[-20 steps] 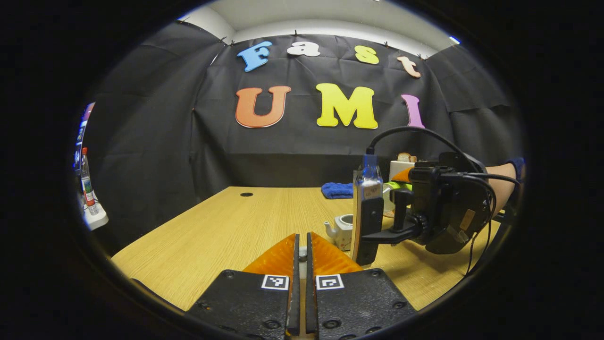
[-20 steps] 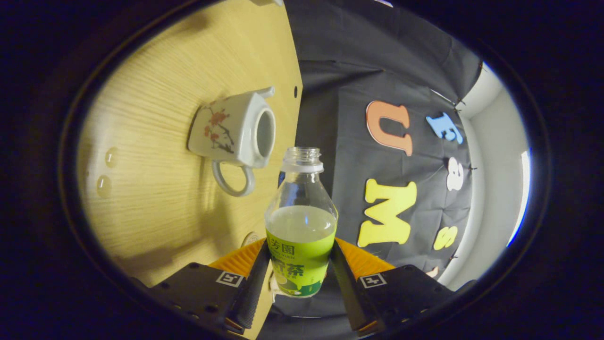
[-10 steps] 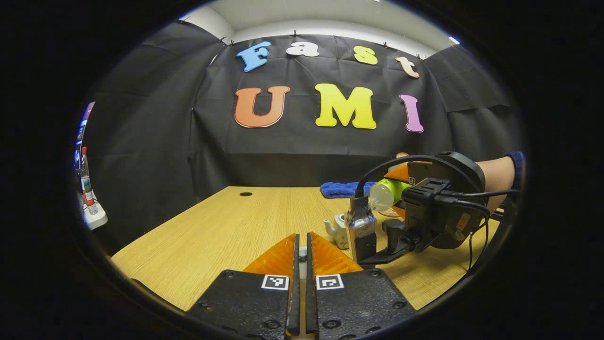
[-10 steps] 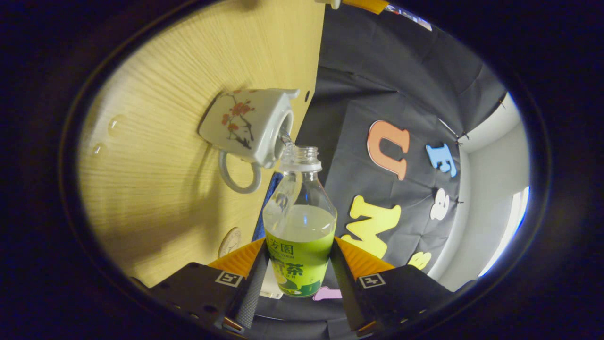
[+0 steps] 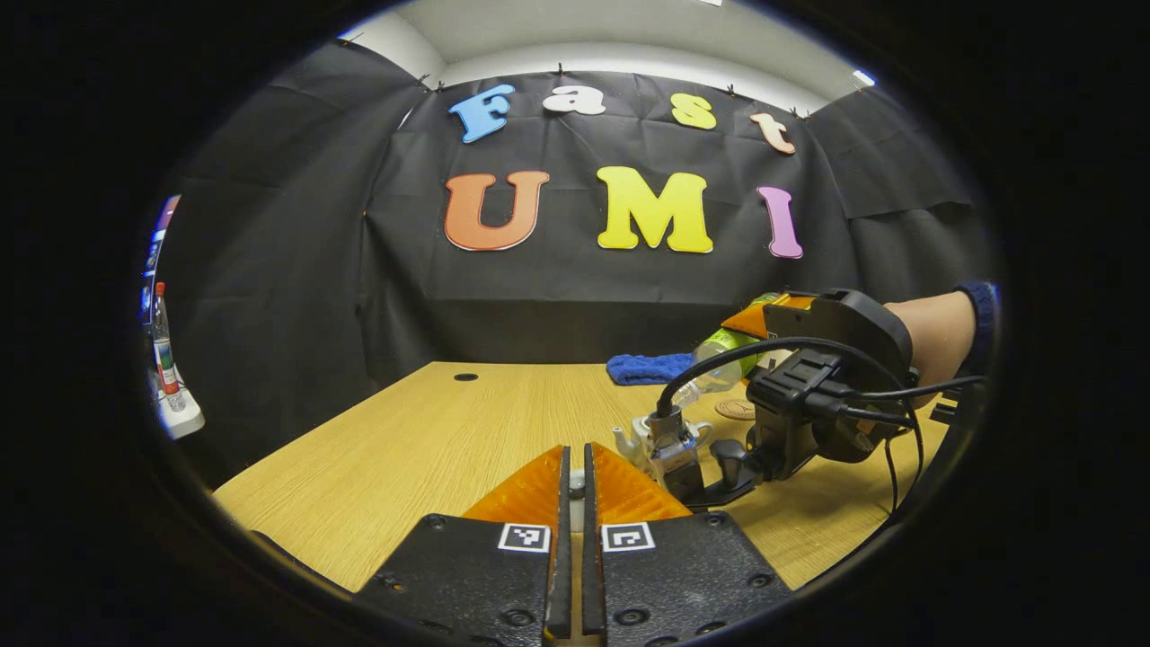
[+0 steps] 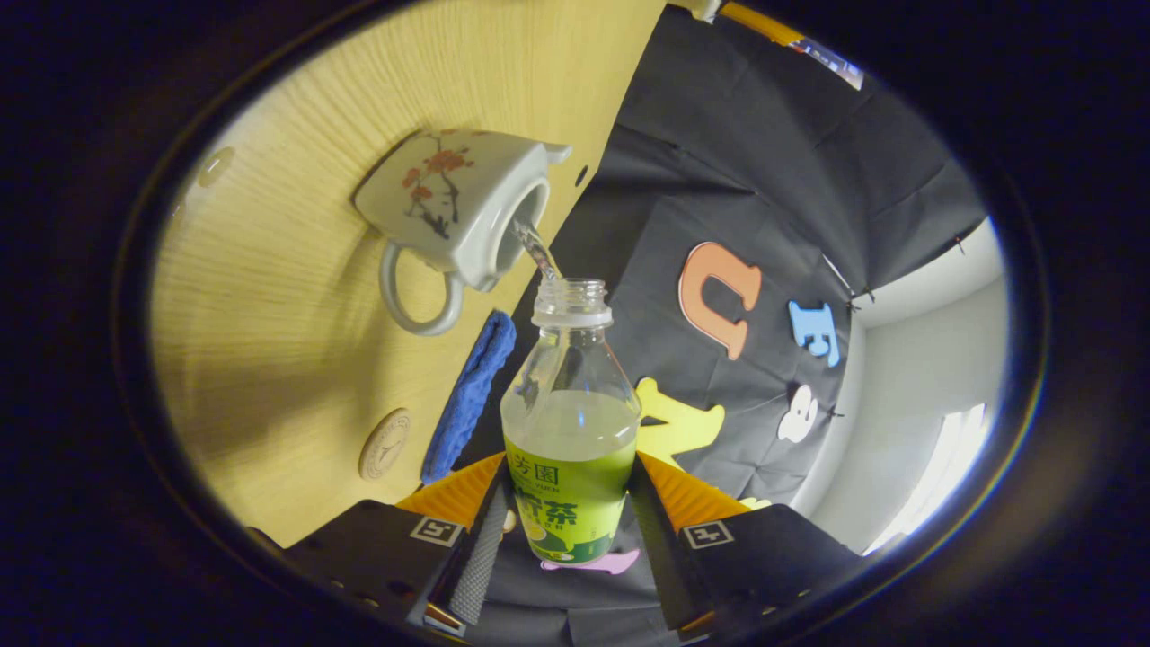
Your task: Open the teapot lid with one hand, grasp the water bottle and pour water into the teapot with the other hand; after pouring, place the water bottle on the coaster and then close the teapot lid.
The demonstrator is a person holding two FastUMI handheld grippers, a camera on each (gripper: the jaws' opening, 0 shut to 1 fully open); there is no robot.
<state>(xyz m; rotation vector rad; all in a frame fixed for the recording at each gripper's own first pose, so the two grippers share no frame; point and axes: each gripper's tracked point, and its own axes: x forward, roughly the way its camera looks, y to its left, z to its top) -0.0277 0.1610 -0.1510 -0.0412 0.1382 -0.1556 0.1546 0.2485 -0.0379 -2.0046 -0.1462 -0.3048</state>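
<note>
My right gripper (image 6: pixel 568 467) is shut on the clear water bottle (image 6: pixel 570 431) with a green label. The bottle is uncapped and tipped, and a thin stream of water (image 6: pixel 537 256) runs from its mouth into the open top of the white flowered teapot (image 6: pixel 449 202). In the left gripper view the right gripper (image 5: pixel 732 346) holds the bottle (image 5: pixel 723 364) slanted above the teapot (image 5: pixel 642 440). My left gripper (image 5: pixel 575 458) hovers near the table's front edge, shut on the teapot lid, which shows as a small pale piece between the fingers. The round coaster (image 6: pixel 384 444) lies bare beside the teapot.
A blue cloth (image 5: pixel 645 367) lies at the table's far edge, behind the coaster (image 5: pixel 739 410). A person's forearm (image 5: pixel 934 332) reaches in from the right. Water drops (image 6: pixel 216 166) sit on the wooden table (image 5: pixel 431 449). Another bottle (image 5: pixel 162 346) stands on a white ledge at far left.
The right gripper has tipped the bottle further, neck down over the teapot, and water now streams into the opening. The left gripper has stayed still.
</note>
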